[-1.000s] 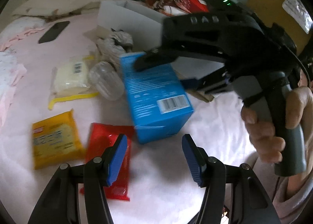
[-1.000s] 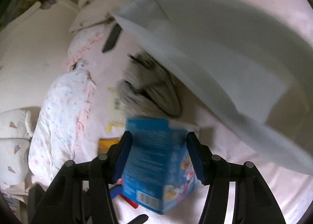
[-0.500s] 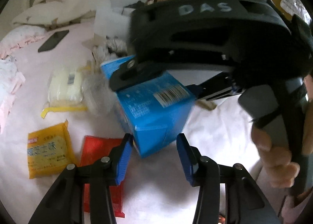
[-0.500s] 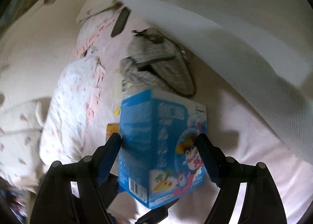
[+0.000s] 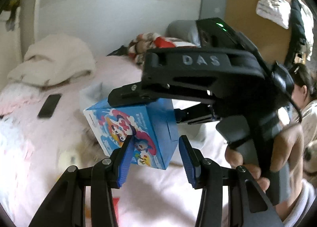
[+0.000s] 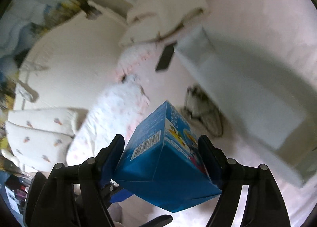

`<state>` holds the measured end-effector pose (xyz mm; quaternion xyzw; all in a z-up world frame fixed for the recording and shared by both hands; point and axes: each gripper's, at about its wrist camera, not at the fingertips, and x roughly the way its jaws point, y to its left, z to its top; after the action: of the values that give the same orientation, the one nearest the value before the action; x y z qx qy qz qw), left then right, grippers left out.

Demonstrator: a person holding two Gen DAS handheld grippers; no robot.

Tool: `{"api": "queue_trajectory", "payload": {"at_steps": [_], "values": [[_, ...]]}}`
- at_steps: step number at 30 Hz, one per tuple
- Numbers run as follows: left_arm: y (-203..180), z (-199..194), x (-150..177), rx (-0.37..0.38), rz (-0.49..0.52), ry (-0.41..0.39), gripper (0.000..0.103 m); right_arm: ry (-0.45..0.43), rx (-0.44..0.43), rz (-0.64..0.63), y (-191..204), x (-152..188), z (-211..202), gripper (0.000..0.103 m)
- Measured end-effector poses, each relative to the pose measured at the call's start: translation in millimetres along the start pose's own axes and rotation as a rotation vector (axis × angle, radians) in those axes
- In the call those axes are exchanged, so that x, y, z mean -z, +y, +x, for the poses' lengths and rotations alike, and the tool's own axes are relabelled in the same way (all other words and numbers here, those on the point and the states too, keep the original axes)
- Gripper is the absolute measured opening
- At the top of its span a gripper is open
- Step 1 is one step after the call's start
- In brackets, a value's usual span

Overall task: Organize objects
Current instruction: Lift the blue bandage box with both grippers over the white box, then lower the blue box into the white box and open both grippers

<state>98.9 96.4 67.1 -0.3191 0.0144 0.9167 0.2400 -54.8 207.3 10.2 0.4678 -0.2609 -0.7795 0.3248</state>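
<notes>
A blue carton with a cartoon picture [image 5: 138,127] is held in the air above the pink bed, tilted. My right gripper [image 6: 160,159] is shut on this blue carton [image 6: 164,167], its blue pads on two opposite sides; its black body [image 5: 200,80] shows in the left wrist view. My left gripper [image 5: 156,159] is open and empty, just below and in front of the carton, its fingers apart from it.
A white open box [image 6: 247,92] lies on the bed [image 5: 49,139] to the right. A grey striped cloth [image 6: 202,113] lies beside it. A black phone [image 5: 49,106] and folded cream blanket [image 5: 55,62] lie farther back. A red packet [image 5: 116,205] peeks out below.
My right gripper has lifted the blue carton off the bed and turned it, so its picture side now faces the left camera. The left gripper has tilted upward.
</notes>
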Motion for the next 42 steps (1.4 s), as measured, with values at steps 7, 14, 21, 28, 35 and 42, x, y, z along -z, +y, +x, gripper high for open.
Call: {"api": "queue_trajectory", "payload": {"at_steps": [7,14,21,28,35,42], "values": [[-38.1,36.3,-35.5,0.052,0.042,0.037,0.045,-0.128,-0.018,0.029,-37.0,-25.0,-45.3,0.077],[-39.2,88.3,-39.7,0.036,0.014,0.118,0.039,-0.154,0.028,0.011,-68.1,-45.9,-62.0,0.077],[-36.3,106.0,-13.3,0.042,-0.038,0.205,0.017,-0.085,0.012,0.050,-95.7,-45.2,-57.4,0.058],[-11.0,60.8,-18.4,-0.141,-0.069,0.063,0.017,-0.163,0.084,-0.080,-69.6,-41.2,-66.0,0.050],[46.9,10.9,2.9,-0.360,-0.130,0.033,0.042,-0.210,-0.036,-0.375,3.2,-15.9,-50.6,0.060],[101.9,14.5,61.4,-0.472,-0.202,0.182,0.041,-0.065,-0.017,-0.477,40.2,15.2,17.7,0.061]]}}
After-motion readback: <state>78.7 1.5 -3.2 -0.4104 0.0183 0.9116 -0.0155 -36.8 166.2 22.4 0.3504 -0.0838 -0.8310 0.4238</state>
